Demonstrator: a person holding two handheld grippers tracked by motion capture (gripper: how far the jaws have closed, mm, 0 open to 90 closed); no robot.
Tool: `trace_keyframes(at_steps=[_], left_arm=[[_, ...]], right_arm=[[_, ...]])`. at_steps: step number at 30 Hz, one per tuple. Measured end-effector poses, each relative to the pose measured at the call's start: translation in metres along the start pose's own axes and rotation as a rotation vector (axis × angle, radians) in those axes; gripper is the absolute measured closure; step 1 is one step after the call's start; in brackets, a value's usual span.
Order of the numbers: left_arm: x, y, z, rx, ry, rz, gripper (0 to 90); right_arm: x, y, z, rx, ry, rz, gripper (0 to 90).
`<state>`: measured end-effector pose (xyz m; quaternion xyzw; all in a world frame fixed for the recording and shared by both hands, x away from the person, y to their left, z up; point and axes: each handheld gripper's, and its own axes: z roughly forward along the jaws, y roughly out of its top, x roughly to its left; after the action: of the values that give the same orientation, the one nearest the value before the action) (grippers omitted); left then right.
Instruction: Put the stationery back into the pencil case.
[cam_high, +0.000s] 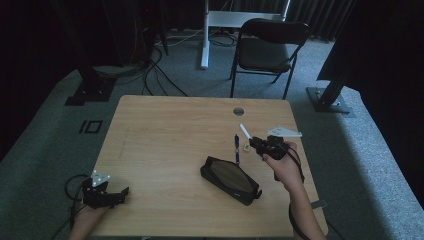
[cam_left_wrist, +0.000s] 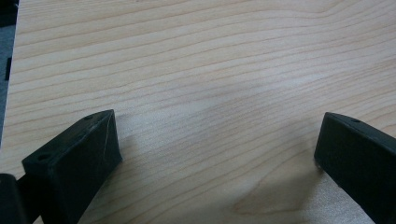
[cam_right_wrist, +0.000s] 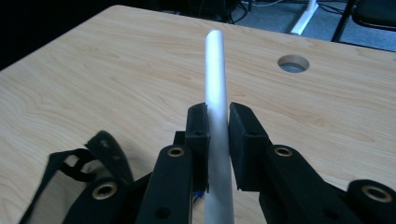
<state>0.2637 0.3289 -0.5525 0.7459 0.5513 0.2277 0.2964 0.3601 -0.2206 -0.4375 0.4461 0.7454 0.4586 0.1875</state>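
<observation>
My right gripper is shut on a white pen and holds it above the right side of the wooden table. In the right gripper view the white pen runs up between the two pads of the right gripper and sticks out past them. A blue pen and a small white eraser lie on the table just left of that gripper. A black pencil case lies nearer the front. My left gripper rests at the front left corner, and the left gripper is open over bare wood.
A round cable hole is in the table's far edge, also the cable hole. The case's black strap lies low at the left. A black chair and a white desk leg stand beyond the table.
</observation>
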Motion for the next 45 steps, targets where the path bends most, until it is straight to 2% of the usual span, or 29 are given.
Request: trace_keyframes(at_steps=[12, 13, 17, 20, 22, 25, 28, 37, 38, 42, 45], left_arm=[[0.0, 0.0, 0.0, -0.001, 0.0, -0.002, 0.2], [0.0, 0.0, 0.0, -0.001, 0.0, -0.002, 0.2], [0.0, 0.0, 0.0, -0.002, 0.0, -0.001, 0.2], [0.0, 0.0, 0.0, -0.001, 0.0, 0.0, 0.2], [0.0, 0.0, 0.0, -0.002, 0.0, -0.001, 0.2], [0.0, 0.0, 0.0, -0.001, 0.0, -0.002, 0.2], [0.0, 0.0, 0.0, -0.002, 0.0, -0.002, 0.2], [0.0, 0.0, 0.0, -0.002, 0.0, -0.002, 0.2], [0.0, 0.0, 0.0, -0.001, 0.0, -0.001, 0.2], [0.0, 0.0, 0.0, 0.0, 0.0, 0.0, 0.2], [0.0, 0.0, 0.0, 0.0, 0.0, 0.0, 0.2]], right_arm=[[0.02, 0.003, -0.011, -0.011, 0.07, -0.055, 78.3], [0.026, 0.003, -0.013, -0.012, 0.091, -0.061, 78.3], [0.031, 0.003, -0.015, -0.013, 0.117, -0.073, 78.3], [0.038, 0.004, -0.017, -0.008, 0.134, -0.1, 78.3], [0.039, 0.004, -0.017, -0.02, 0.133, -0.101, 78.3], [0.042, 0.002, -0.017, -0.033, 0.168, -0.11, 78.3], [0.043, 0.0, -0.016, -0.026, 0.193, -0.113, 78.3], [0.049, -0.004, -0.016, -0.002, 0.206, -0.128, 78.3], [0.053, -0.007, -0.015, 0.011, 0.217, -0.15, 78.3], [0.053, -0.011, -0.014, 0.006, 0.238, -0.161, 78.3], [0.053, -0.017, -0.011, 0.031, 0.26, -0.171, 78.3]])
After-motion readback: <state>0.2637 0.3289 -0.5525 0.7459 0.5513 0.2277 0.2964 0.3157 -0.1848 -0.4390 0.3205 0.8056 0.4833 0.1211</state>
